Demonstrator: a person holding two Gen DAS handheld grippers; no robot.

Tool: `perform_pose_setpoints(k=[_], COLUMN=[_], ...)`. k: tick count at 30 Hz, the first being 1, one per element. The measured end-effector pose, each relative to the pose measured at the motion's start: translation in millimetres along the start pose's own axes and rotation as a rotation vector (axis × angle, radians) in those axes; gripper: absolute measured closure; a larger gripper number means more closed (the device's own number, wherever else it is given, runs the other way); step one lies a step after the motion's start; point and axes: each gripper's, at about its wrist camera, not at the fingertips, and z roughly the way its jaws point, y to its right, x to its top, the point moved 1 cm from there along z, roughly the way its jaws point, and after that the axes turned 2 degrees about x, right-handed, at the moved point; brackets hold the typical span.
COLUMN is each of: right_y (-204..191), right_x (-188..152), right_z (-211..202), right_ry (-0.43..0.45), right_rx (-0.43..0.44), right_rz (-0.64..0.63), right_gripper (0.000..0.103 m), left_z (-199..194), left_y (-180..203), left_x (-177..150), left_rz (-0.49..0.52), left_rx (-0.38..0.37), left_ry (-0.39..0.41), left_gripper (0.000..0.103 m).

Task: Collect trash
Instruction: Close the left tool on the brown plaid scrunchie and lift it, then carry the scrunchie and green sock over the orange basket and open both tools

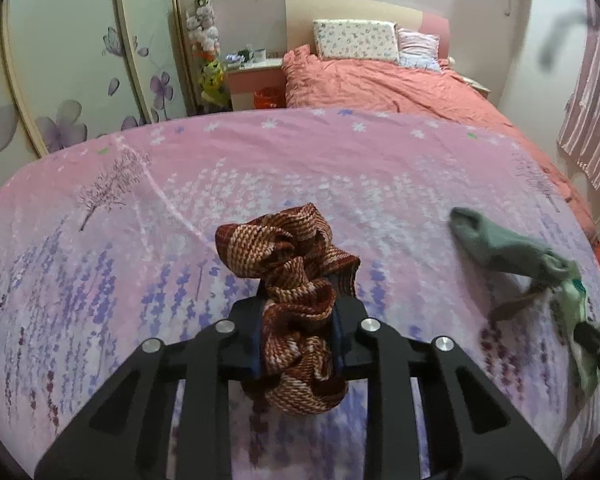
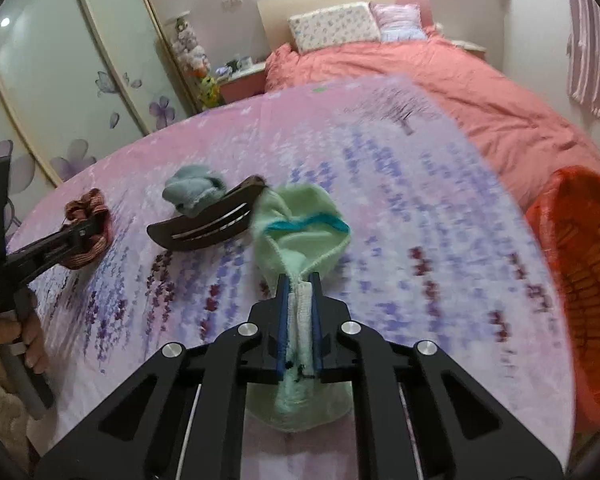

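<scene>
Holding one gripper in each hand, you work over a table covered with a pink cloth (image 1: 340,152) printed with lavender flowers. Your left gripper (image 1: 300,304) has its jaws narrow and pressed on a red and cream striped scrunchie (image 1: 292,264), which bunches up between the pads and spills out in front of them and below them. In the right wrist view you see this same gripper (image 2: 86,236) at the left side, with your left hand (image 2: 24,340) around its handle. Your right gripper (image 2: 300,288) is closed almost fully on a pale green sock (image 2: 300,224) with a teal stripe; the thin edge of the sock sits between the blue pads, and the rest hangs above the cloth. Just beside the sock, to its left, a dark brown hair clip (image 2: 212,220) lies on the cloth, and a blue-grey sock (image 2: 192,192) lies crumpled behind the clip, touching it. An orange basket (image 2: 580,280) stands at the right edge of the table, well apart from the scrunchie. Behind the table is a bed with a coral cover (image 1: 380,80).
</scene>
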Motion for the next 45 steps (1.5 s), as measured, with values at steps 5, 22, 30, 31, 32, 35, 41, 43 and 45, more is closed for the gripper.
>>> perform_pose_setpoints(k=[5, 22, 30, 31, 32, 35, 41, 43, 45], right_y=[8, 37, 71, 74, 79, 95, 127, 138, 148], right_x=[1, 13, 5, 5, 4, 0, -5, -6, -6], right_z=[-40, -166, -188, -188, -189, -193, -196, -197, -196], right_ry=[0.08, 0.321, 0.371, 0.373, 0.376, 0.384, 0.394, 0.398, 0.402], right_rx=[-0.012, -0.11, -0.151, -0.155, -0.16, -0.173, -0.192, -0.199, -0.204], right_rz=[0.015, 0.025, 0.074, 0.079, 0.087, 0.11, 0.161, 0.18, 0.197], right_gripper=[0.093, 0.093, 0.093, 0.093, 0.093, 0.093, 0.093, 0.093, 0.093], left_z=[-40, -155, -186, -189, -190, -194, -191, -189, -187], left_y=[14, 115, 178, 188, 194, 219, 269, 287, 307], left_x=[1, -4, -13, -14, -15, -19, -29, -33, -37], left_rz=[0.024, 0.108, 0.185, 0.196, 0.203, 0.23, 0.274, 0.291, 0.311], left_rx=[-0.011, -0.21, -0.313, -0.326, -0.335, -0.371, -0.453, -0.48, -0.506], left_ry=[0.06, 0.141, 0.164, 0.165, 0.165, 0.161, 0.139, 0.13, 0.123], left_gripper=[0.078, 0.077, 0.077, 0.077, 0.077, 0.076, 0.076, 0.075, 0.075])
